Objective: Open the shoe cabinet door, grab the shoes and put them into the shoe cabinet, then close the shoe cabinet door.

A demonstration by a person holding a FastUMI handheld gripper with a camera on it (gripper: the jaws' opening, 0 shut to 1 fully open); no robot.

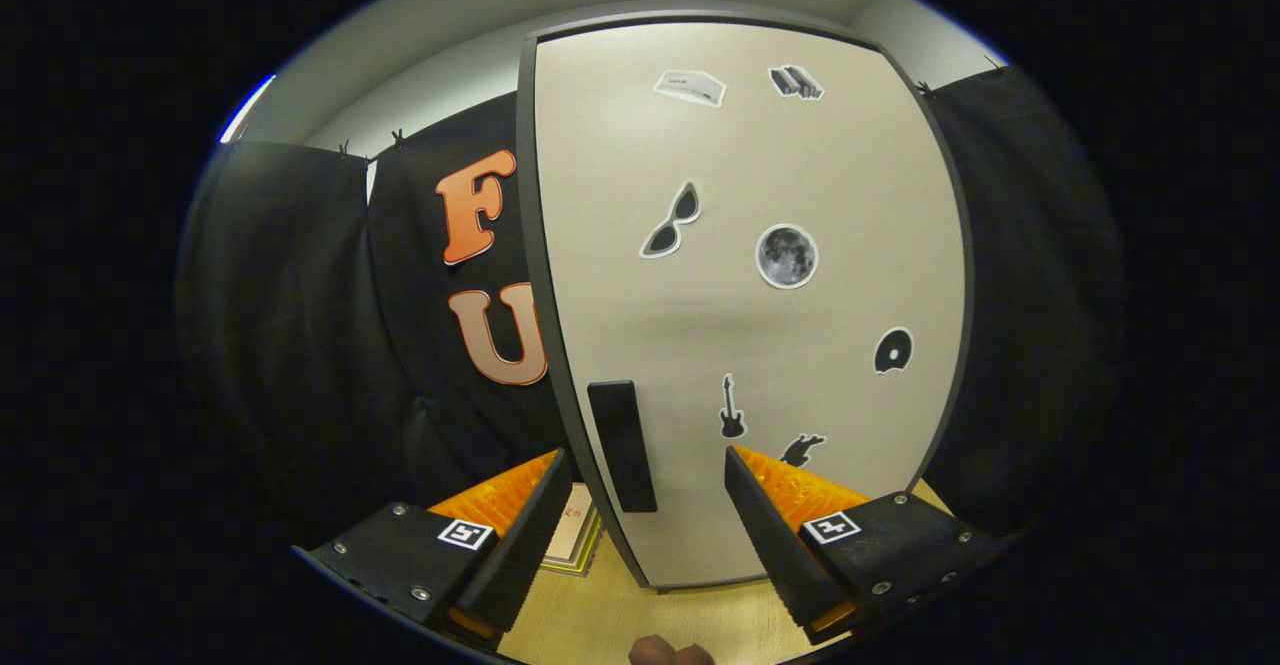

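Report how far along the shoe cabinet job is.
Nothing looks done: the beige cabinet door with stickers is closed. In hand: the open gripper brackets the black bar handle, fingers not yet pressing. Left: opening, stowing shoes, closing.

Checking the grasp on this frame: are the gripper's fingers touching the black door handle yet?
Apart. In the gripper view the open gripper straddles the handle, with pale door visible between it and each finger.

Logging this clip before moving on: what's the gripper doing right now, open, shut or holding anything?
Gripper: open, holding nothing; its fingers straddle the black handle on the closed cabinet door, not pressing on it.
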